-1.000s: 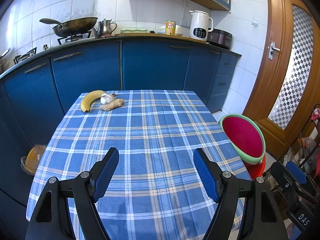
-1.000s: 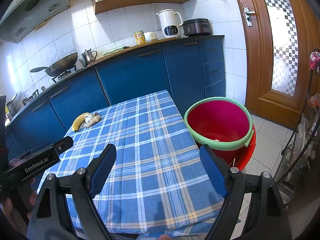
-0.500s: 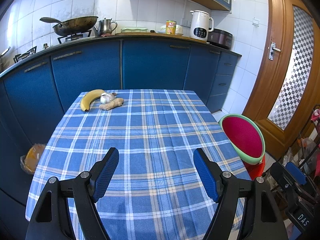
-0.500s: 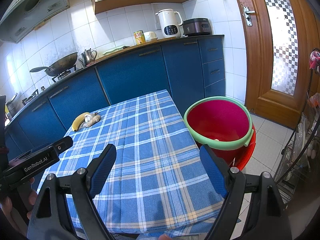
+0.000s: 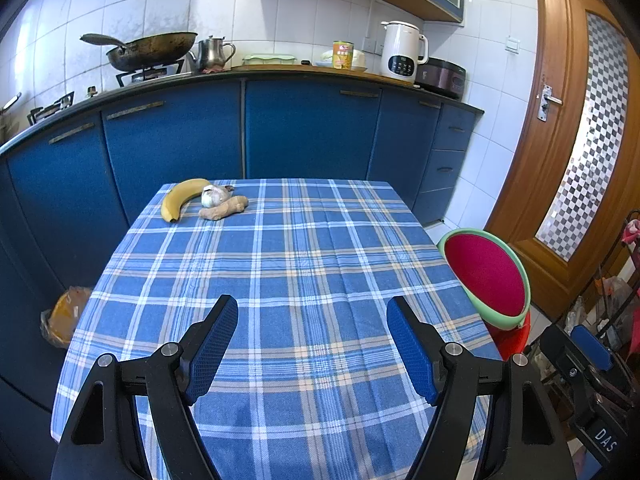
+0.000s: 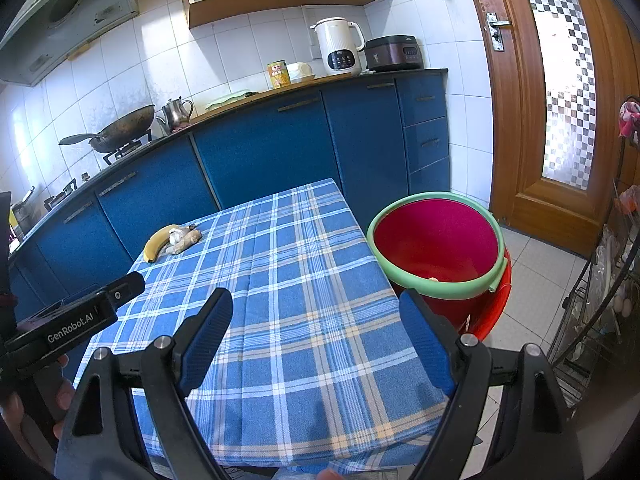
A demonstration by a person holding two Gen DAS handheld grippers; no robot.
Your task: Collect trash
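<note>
Three bits of trash lie bunched at the far left corner of the desk (image 5: pixel 304 280): a banana (image 5: pixel 180 198), a garlic bulb (image 5: pixel 212 197) touching it, and a ginger root (image 5: pixel 224 211) just beside the bulb; the red bucket (image 6: pixel 440 248) with its green rim stands on the floor off the desk's right edge, well apart from them; both grippers hang over the near end, the left gripper (image 5: pixel 312 344) and the right gripper (image 6: pixel 316 340) each with fingers spread wide and nothing between them. By my reading the step in hand is a reach between pickups; something pale shows low inside the bucket by the rim, too small to name, so some trash may already lie there while these three remain on the cloth. The next move would call for a long forward reach across the desk to that corner, and a choice of piece; the bulb sits wedged between the other two, so the banana or the ginger looks the easier grab, with the fingers brought down astride one piece alone. The right view looks into the bucket and shows the left gripper's body with a hand (image 6: pixel 24 408) under it; the left view shows the bucket only edge-on, its inside hidden, yet gives the trash larger and squarer, and a brown bag (image 5: pixel 64 316) on the floor to the desk's left.
</note>
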